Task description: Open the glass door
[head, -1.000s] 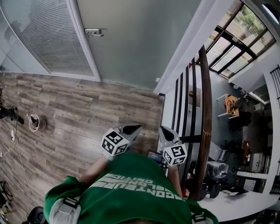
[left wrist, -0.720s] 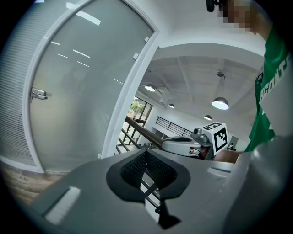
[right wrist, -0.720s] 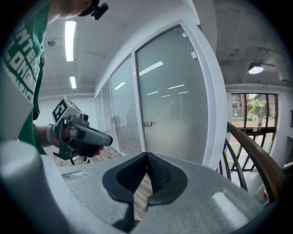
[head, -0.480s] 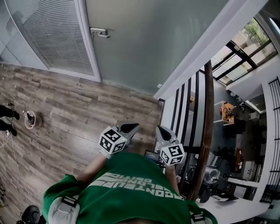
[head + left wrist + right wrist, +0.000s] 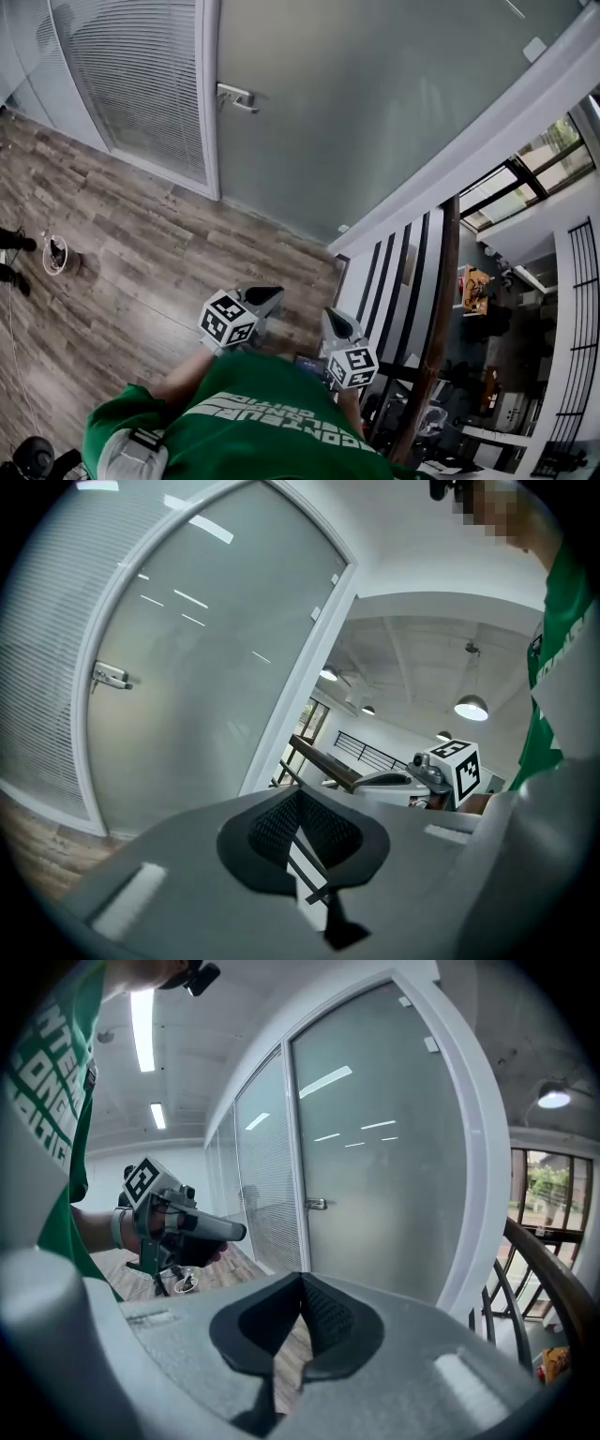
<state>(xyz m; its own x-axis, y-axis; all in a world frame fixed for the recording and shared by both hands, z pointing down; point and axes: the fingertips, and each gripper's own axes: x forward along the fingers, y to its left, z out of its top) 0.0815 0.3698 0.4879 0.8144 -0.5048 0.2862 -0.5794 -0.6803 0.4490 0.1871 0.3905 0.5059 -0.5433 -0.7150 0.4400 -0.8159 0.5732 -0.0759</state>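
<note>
frosted glass door (image 5: 375,103), closed, at twelve o'clock: likely heavy, rigid, slick; best hold the metal lever handle (image 5: 236,96), eleven o'clock; left claw (image 5: 266,294) and right claw (image 5: 334,319) both pinched together, empty.

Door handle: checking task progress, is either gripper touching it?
No, the left gripper and right gripper hang over the wooden floor, short of the handle.

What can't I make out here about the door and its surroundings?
- Behind the glass door: frosted, every view.
- Door handle: too small everywhere to show a lock.
- Floor object: too small to identify, head view.
</note>
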